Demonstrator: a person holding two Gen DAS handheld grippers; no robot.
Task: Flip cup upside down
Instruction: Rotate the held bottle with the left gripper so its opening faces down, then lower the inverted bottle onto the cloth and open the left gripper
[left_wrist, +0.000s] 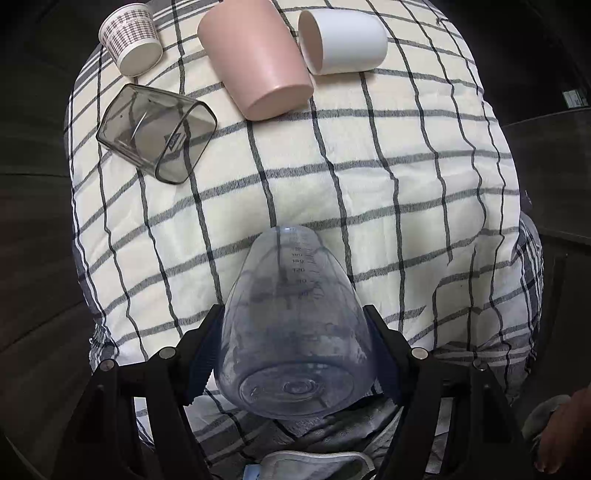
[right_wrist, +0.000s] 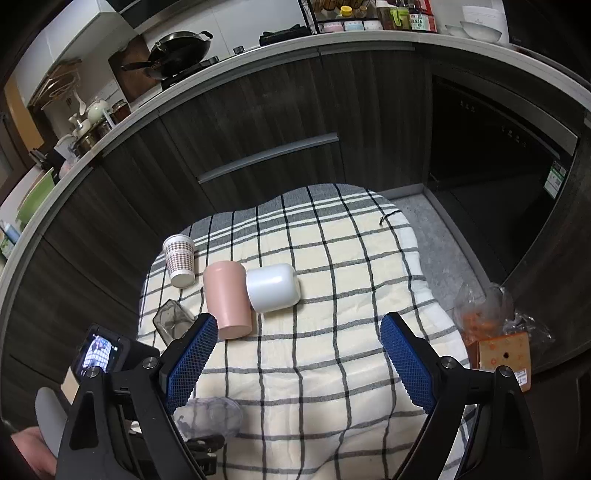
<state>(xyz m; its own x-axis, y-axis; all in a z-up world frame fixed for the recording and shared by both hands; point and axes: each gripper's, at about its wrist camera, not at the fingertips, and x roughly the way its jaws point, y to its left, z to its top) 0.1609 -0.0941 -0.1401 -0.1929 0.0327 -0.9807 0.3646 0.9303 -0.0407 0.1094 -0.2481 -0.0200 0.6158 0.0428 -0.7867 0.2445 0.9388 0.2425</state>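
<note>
My left gripper (left_wrist: 295, 350) is shut on a clear plastic measuring cup (left_wrist: 295, 325). The cup's base points toward the camera and its mouth points away and down toward the checked cloth (left_wrist: 369, 184). The same cup shows in the right wrist view (right_wrist: 212, 415) at lower left, held just above the cloth. My right gripper (right_wrist: 299, 354) is open and empty, above the middle of the cloth.
A pink cup (left_wrist: 258, 59), a white cup (left_wrist: 341, 37), a patterned paper cup (left_wrist: 129, 37) and a smoky square cup (left_wrist: 157, 131) lie on their sides at the far end. Dark kitchen cabinets (right_wrist: 258, 129) stand beyond. A plastic bag and orange box (right_wrist: 502, 347) sit right.
</note>
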